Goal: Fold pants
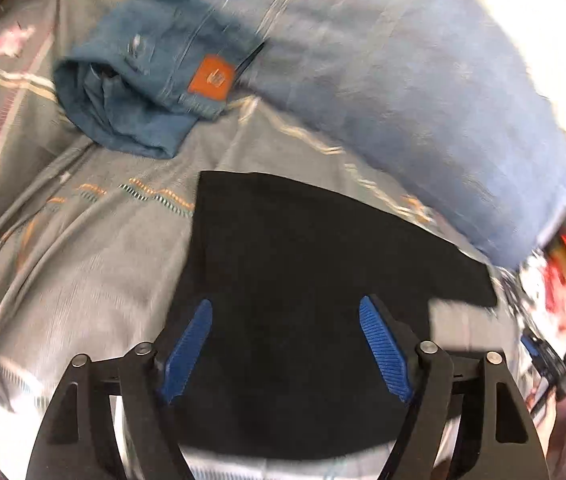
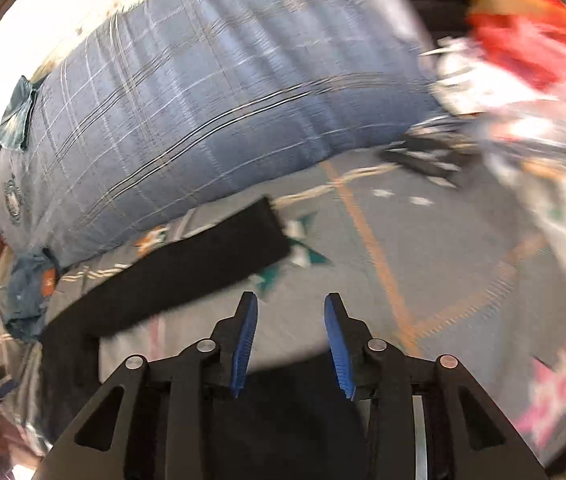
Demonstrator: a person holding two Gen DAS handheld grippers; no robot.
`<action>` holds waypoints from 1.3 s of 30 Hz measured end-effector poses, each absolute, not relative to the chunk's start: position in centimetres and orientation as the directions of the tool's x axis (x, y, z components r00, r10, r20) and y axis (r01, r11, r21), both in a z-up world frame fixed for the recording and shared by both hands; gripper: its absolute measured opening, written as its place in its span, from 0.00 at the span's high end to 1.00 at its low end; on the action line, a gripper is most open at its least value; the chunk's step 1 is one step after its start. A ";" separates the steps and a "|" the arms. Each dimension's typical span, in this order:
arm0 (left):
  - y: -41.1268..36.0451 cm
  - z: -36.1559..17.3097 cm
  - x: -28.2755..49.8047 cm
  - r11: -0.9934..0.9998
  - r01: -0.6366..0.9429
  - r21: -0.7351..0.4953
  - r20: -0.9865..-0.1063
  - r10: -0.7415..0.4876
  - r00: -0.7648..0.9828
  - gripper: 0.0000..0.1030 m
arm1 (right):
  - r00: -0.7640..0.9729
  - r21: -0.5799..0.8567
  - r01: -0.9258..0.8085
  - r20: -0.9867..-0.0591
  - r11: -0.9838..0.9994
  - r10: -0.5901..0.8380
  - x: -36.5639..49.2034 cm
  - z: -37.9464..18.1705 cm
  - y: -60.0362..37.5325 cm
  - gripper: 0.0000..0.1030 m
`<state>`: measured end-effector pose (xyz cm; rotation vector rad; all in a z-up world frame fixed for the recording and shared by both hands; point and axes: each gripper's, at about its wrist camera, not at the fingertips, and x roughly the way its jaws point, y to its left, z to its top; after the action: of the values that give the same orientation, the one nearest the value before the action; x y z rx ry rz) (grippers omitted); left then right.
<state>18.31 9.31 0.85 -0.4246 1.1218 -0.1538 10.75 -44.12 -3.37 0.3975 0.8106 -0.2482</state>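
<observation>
Covering the bed is a grey patterned sheet (image 1: 95,240), with a blue checked pillow (image 2: 211,92) behind. Black pants (image 1: 303,264) lie flat on it beneath both spread, empty grippers: left (image 1: 286,312), right (image 2: 291,304). Folded jeans (image 1: 143,80) show an orange patch (image 1: 211,77), writing unreadable.
</observation>
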 end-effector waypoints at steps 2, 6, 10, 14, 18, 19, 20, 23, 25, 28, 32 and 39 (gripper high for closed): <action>9.3 -1.1 22.0 0.891 -0.153 -0.426 -0.860 -0.347 0.373 0.32 | 0.650 0.251 0.349 -0.758 0.903 -0.040 14.2 -3.9 -44.3 0.58; 8.0 -2.3 28.2 0.871 -0.220 -0.440 -0.872 -0.356 0.335 0.33 | 0.590 0.232 0.368 -0.807 0.900 -0.033 21.1 -5.8 -45.4 0.54; 9.6 -3.1 31.4 0.850 -0.265 -0.456 -0.870 -0.361 0.336 0.29 | 0.546 0.223 0.372 -0.838 0.901 -0.018 25.6 -7.7 -46.3 0.53; 10.4 -4.8 33.0 0.851 -0.302 -0.430 -0.891 -0.344 0.297 0.29 | 0.525 0.213 0.346 -0.851 0.914 0.000 28.0 -9.0 -46.2 0.50; 9.9 -7.1 34.5 0.857 -0.300 -0.419 -0.903 -0.356 0.242 0.30 | 0.509 0.170 0.300 -0.861 0.939 -0.007 29.1 -10.0 -45.1 0.46; 9.4 -7.4 34.7 0.863 -0.291 -0.414 -0.905 -0.355 0.235 0.30 | 0.506 0.143 0.285 -0.862 0.948 -0.022 29.2 -10.1 -44.7 0.44; 8.5 -7.1 34.9 0.878 -0.258 -0.403 -0.905 -0.339 0.258 0.32 | 0.500 0.116 0.273 -0.865 0.955 -0.038 29.3 -10.2 -44.3 0.44; 6.9 -7.4 36.0 0.882 -0.197 -0.428 -0.892 -0.378 0.248 0.78 | 0.481 0.013 0.244 -0.870 0.970 -0.110 29.7 -10.4 -43.2 0.78; 6.0 -7.6 36.3 0.894 -0.178 -0.412 -0.897 -0.363 0.252 0.83 | 0.477 -0.048 0.231 -0.865 0.972 -0.156 29.6 -10.3 -42.7 0.93; 5.1 -6.9 35.9 0.921 -0.146 -0.361 -0.904 -0.307 0.297 0.86 | 0.487 -0.066 0.245 -0.854 0.967 -0.181 28.9 -9.8 -42.3 0.94; 2.6 -3.5 33.2 0.969 -0.066 -0.239 -0.887 -0.191 0.422 0.86 | 0.548 -0.074 0.249 -0.811 0.966 -0.204 26.9 -7.6 -41.5 0.94; -0.5 2.0 25.1 0.992 0.041 -0.117 -0.787 -0.118 0.605 0.86 | 0.667 -0.050 0.241 -0.717 0.969 -0.203 20.8 -2.9 -39.9 0.94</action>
<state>25.12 -0.51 1.96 -0.0902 0.9164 -0.0925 20.80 -39.90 -2.95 0.0506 0.8028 -0.2505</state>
